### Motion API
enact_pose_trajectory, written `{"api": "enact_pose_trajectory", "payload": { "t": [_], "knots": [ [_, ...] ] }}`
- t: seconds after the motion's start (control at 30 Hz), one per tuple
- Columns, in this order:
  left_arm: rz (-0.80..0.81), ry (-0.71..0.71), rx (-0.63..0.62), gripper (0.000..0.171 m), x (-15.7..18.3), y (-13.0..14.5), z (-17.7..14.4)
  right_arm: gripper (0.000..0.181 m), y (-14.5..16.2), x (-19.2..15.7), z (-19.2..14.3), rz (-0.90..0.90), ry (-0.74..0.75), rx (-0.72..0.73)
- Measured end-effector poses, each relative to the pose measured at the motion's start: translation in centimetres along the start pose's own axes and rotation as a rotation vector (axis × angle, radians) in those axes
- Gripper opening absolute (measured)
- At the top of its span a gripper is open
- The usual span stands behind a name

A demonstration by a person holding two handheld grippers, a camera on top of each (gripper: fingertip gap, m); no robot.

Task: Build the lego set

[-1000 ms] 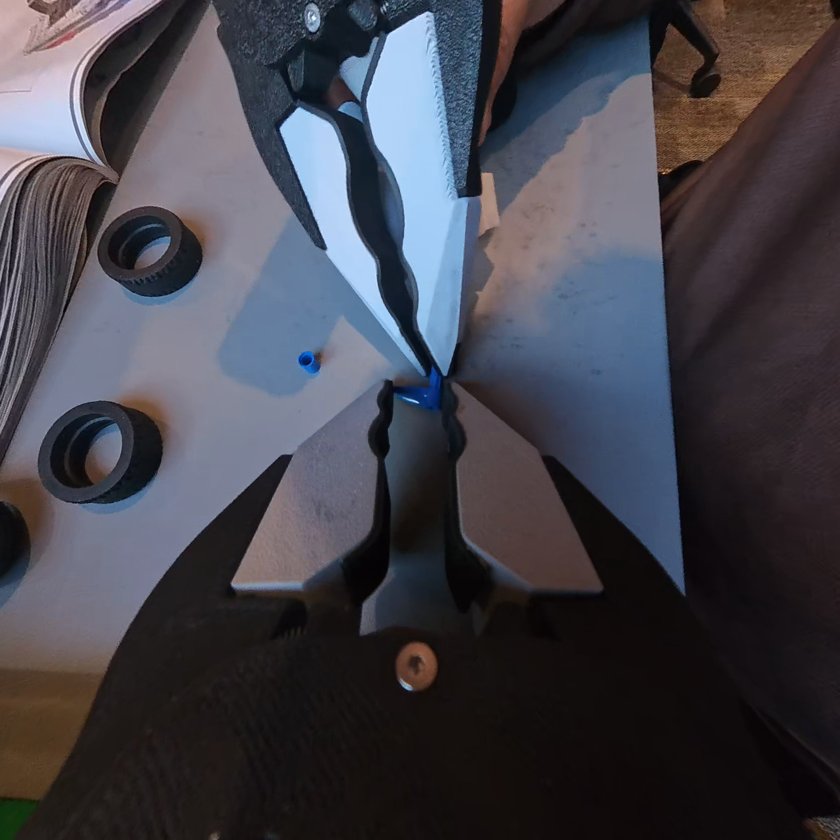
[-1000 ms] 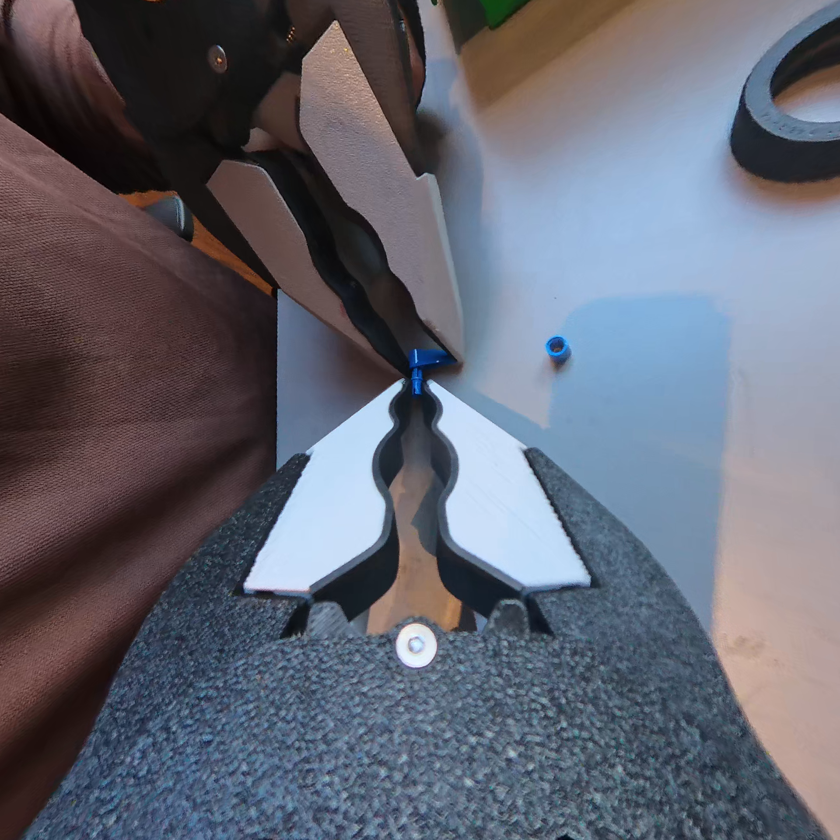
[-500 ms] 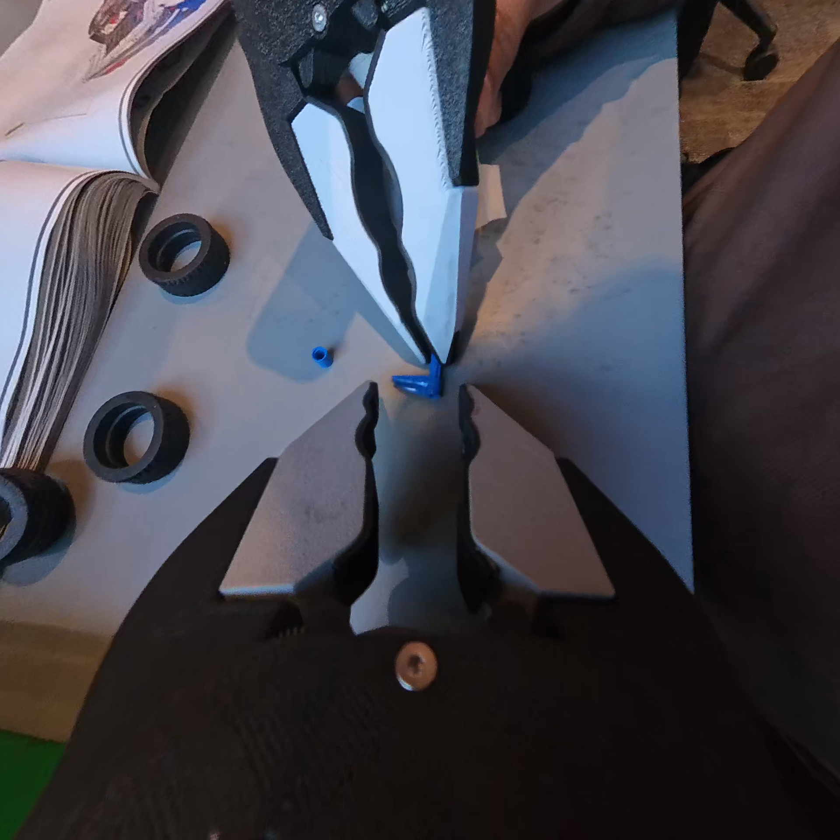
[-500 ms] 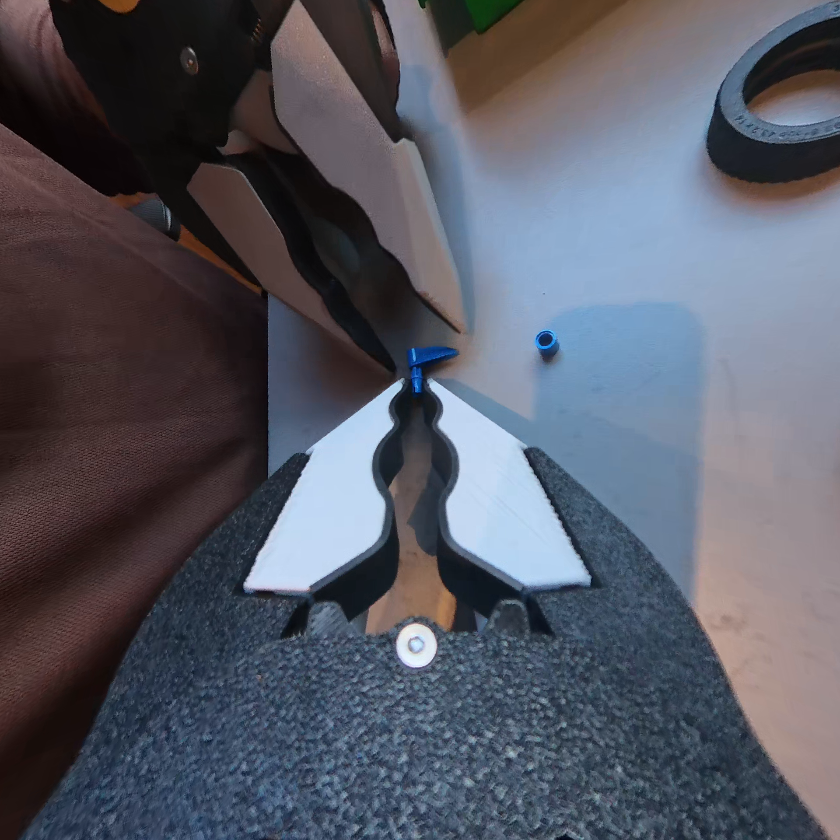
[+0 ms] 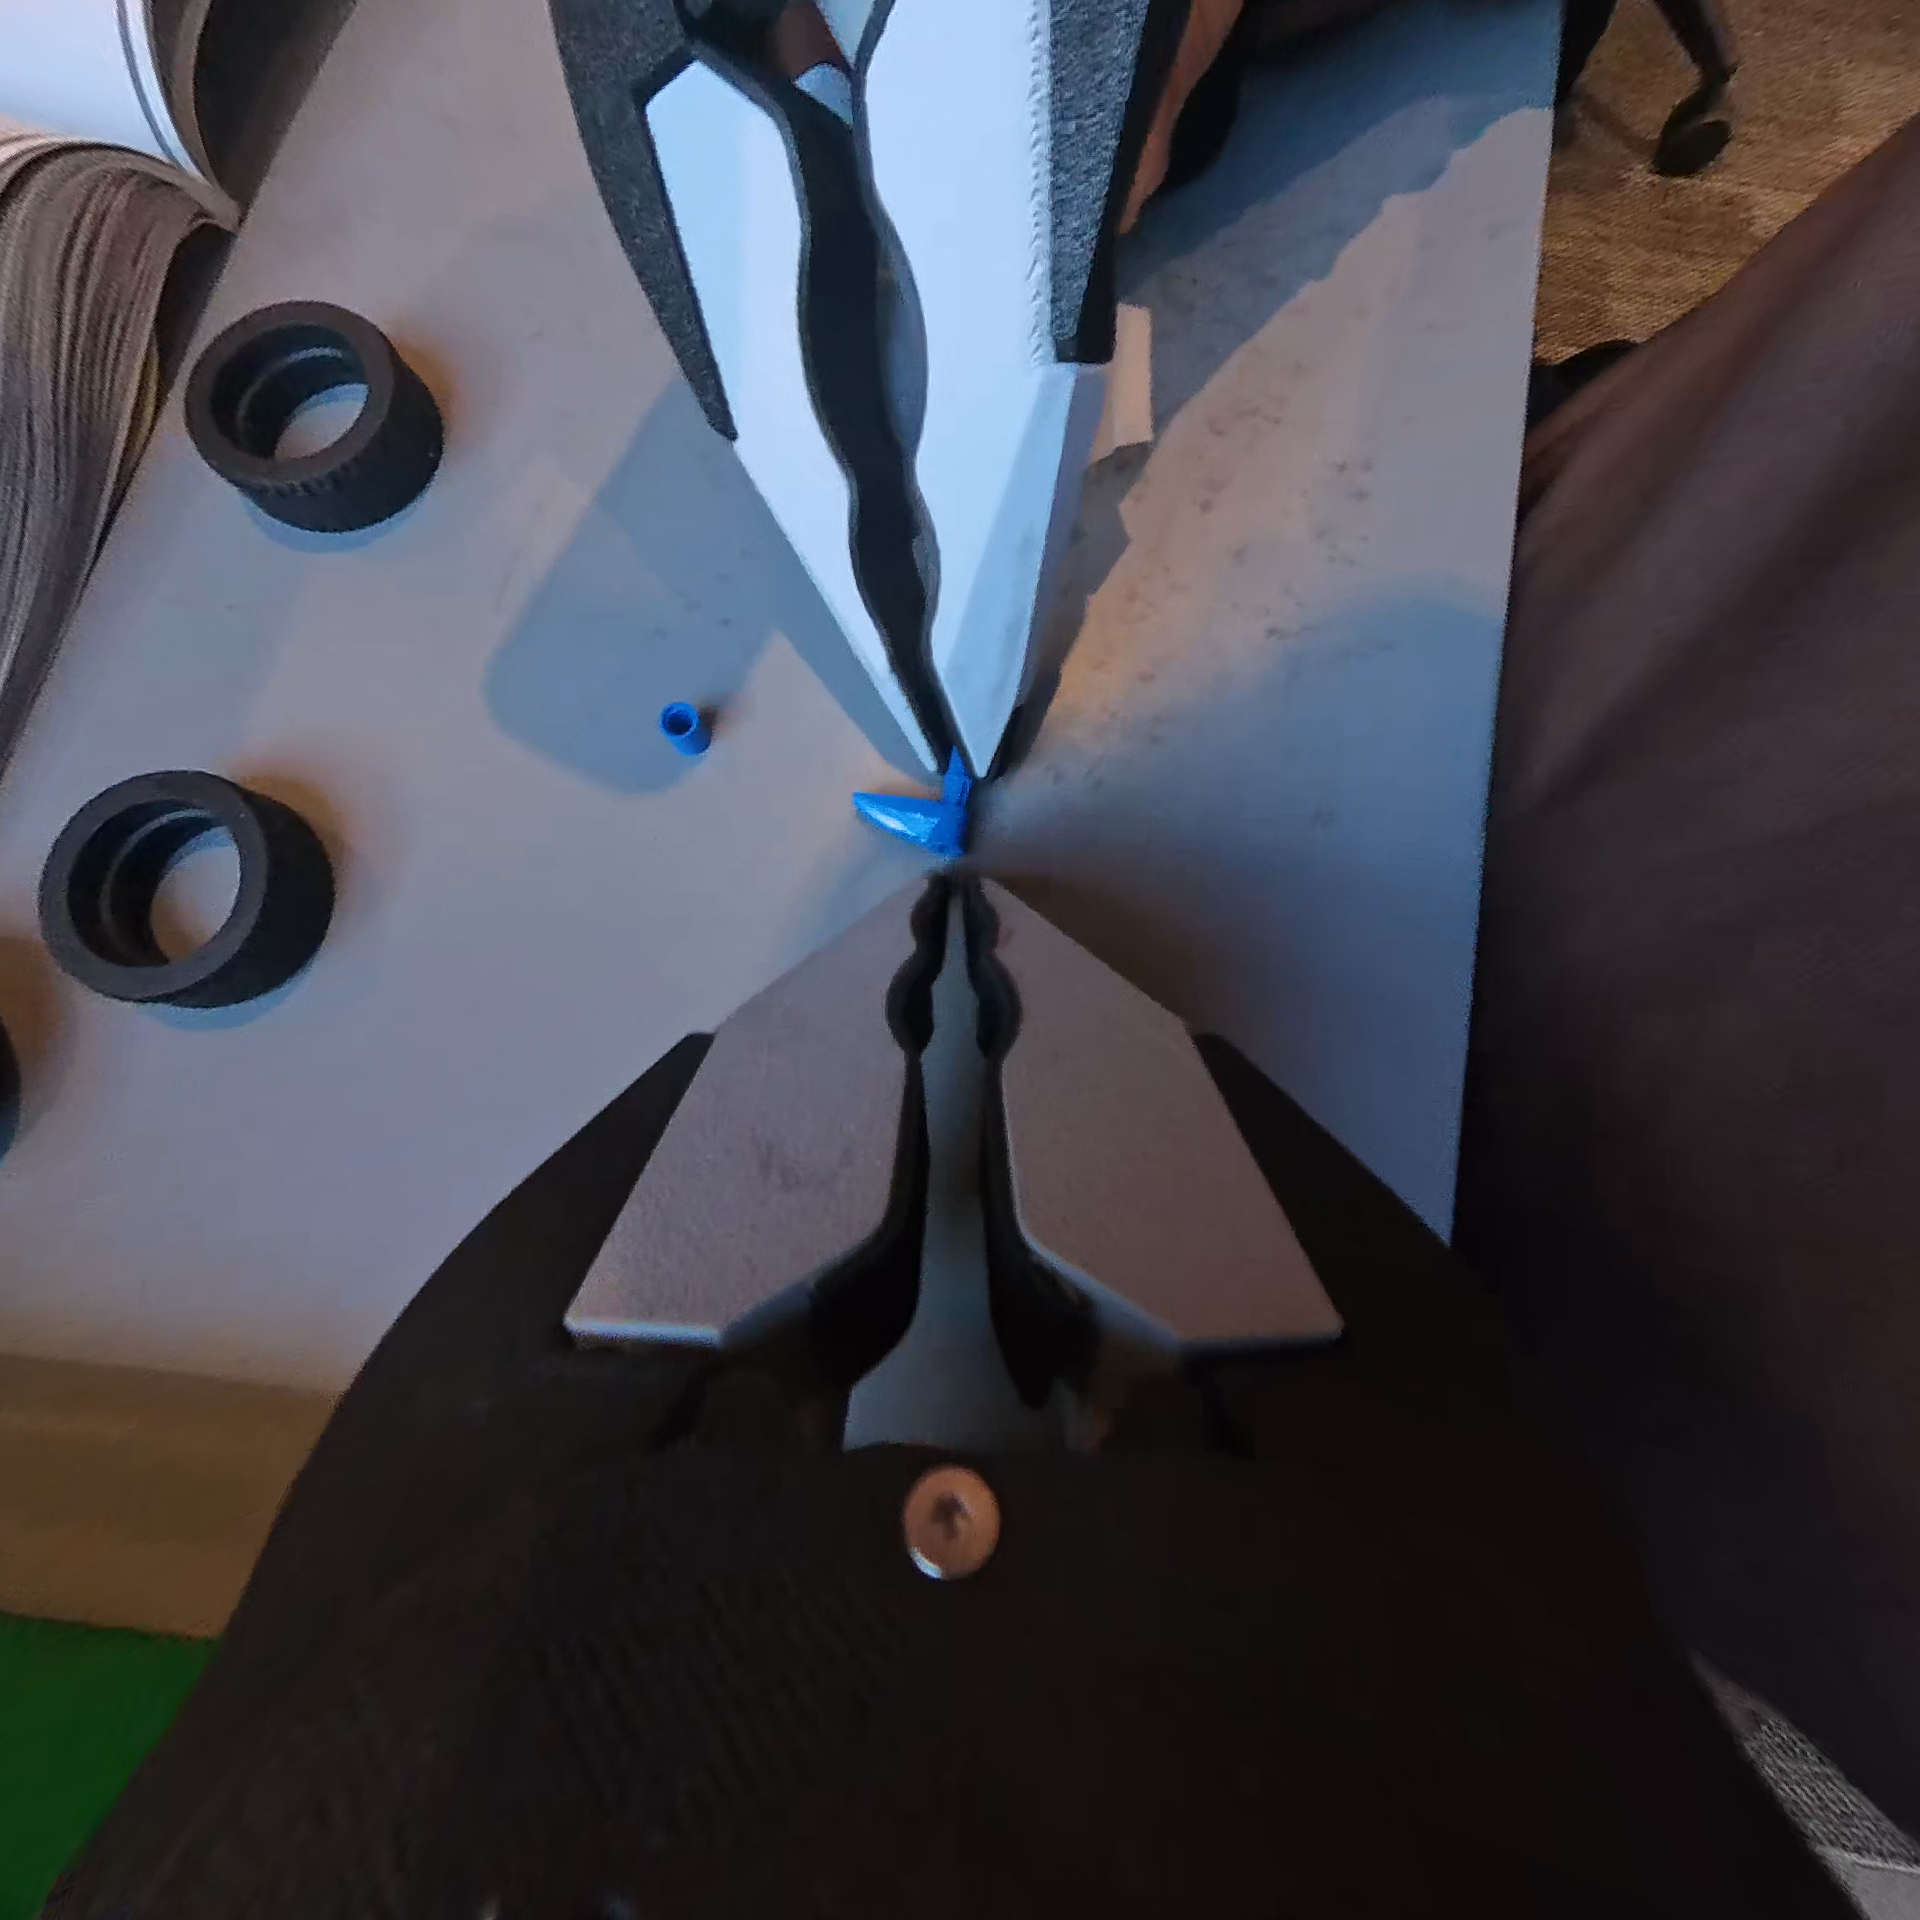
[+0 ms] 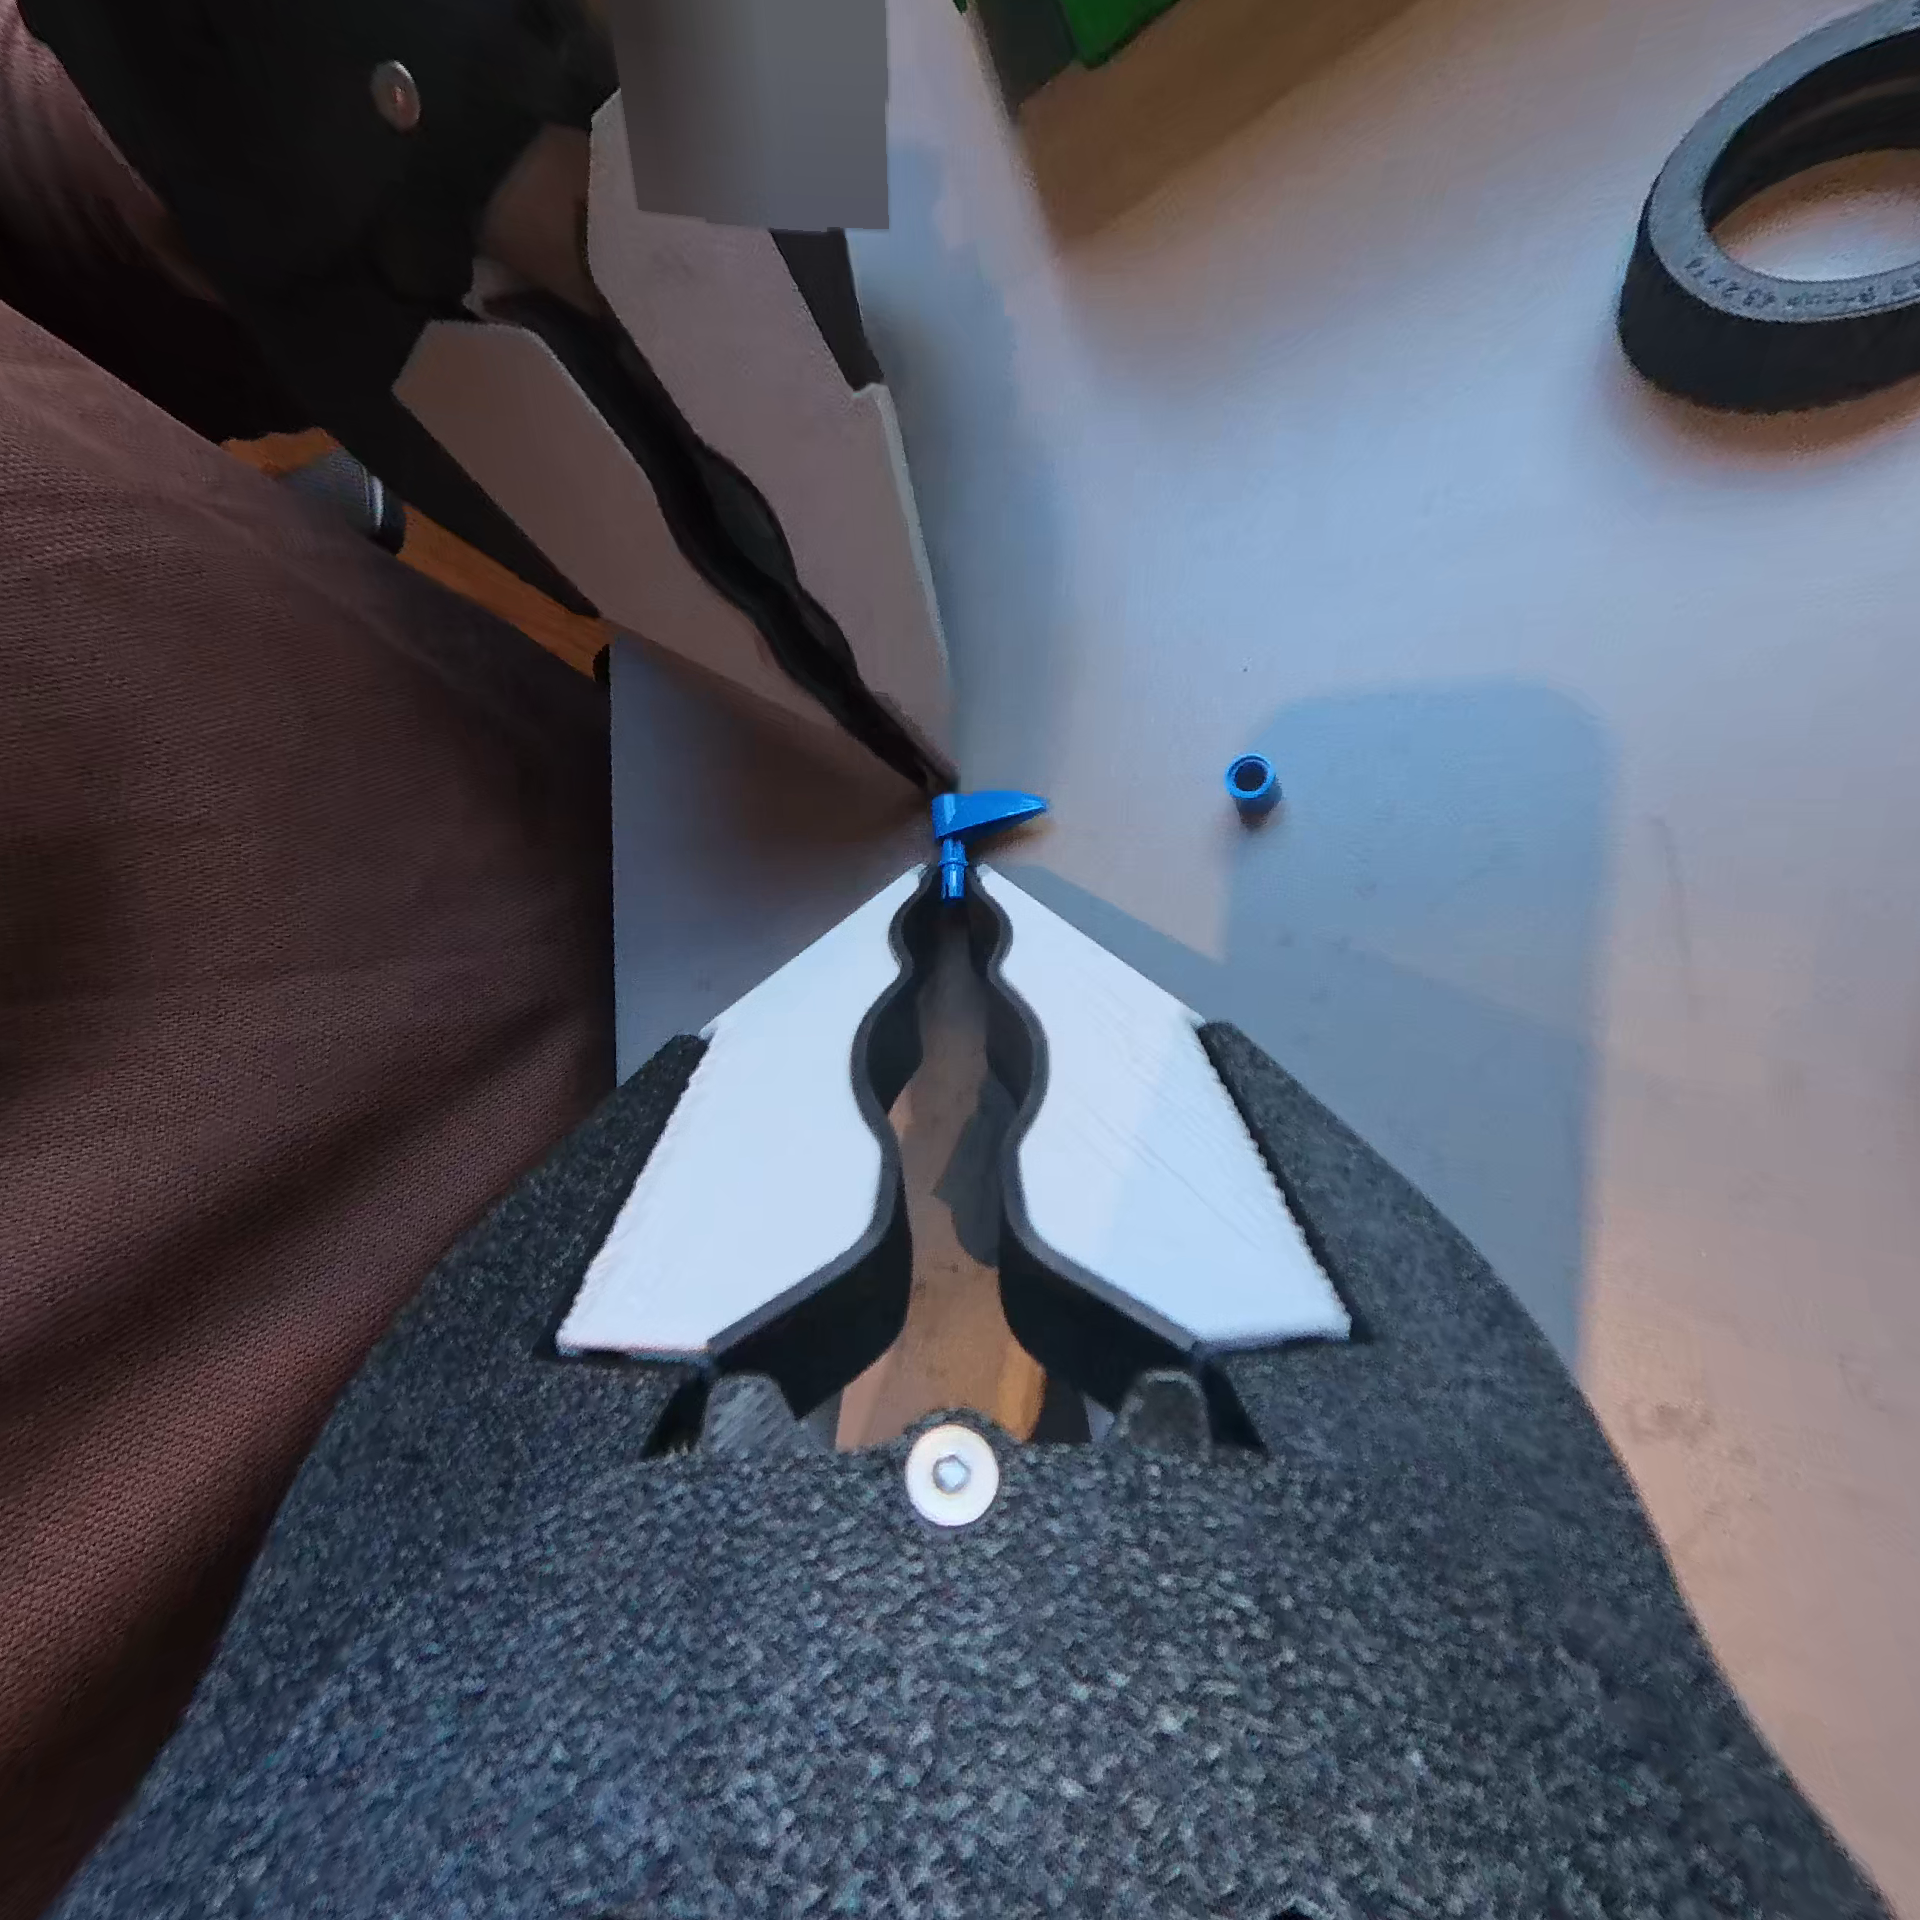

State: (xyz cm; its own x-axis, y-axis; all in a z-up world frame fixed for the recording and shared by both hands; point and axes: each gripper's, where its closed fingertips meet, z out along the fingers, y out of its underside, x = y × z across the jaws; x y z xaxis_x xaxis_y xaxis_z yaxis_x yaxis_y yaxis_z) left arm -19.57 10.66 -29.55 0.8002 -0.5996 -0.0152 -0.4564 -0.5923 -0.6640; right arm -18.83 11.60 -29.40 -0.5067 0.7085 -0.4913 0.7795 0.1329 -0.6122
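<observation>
A: Left gripper [image 5: 954,878] moved? Half a second ago it gaped.
B: Fingers together now, empty, tip-to-tip with right gripper [image 6: 951,871], which pinches blue lego piece [image 6: 977,816] by its stem, near table [image 5: 1299,727] edge.
A: Piece?
B: Tiny, wedge-headed.

Small blue lego piece [image 6: 971,823], wedge head on thin stem, stem pinched above table

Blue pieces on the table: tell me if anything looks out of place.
Nothing is damaged or spilled. One small blue sleeve lies loose on the grey table, apart from the work. The right tongs pinch the blue winged piece by its pin; the left tongs are shut, empty.
</observation>
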Motion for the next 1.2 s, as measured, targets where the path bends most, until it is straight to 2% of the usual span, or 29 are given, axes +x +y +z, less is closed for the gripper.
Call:
{"api": "enact_pose_trajectory", "payload": {
  "t": [0.93, 1.2],
  "knots": [
    [-0.016, -0.059, 0.060, 0.000, -0.5, -0.3, 0.2, 0.003, -0.4, 0.1, 0.2, 0.024, -0.005, 0.027],
    [-0.079, -0.040, 0.082, 0.000, -0.9, -0.5, 0.2, 0.004, -0.7, 0.4, 0.0, -0.024, 0.067, 0.055]
  ]
}}
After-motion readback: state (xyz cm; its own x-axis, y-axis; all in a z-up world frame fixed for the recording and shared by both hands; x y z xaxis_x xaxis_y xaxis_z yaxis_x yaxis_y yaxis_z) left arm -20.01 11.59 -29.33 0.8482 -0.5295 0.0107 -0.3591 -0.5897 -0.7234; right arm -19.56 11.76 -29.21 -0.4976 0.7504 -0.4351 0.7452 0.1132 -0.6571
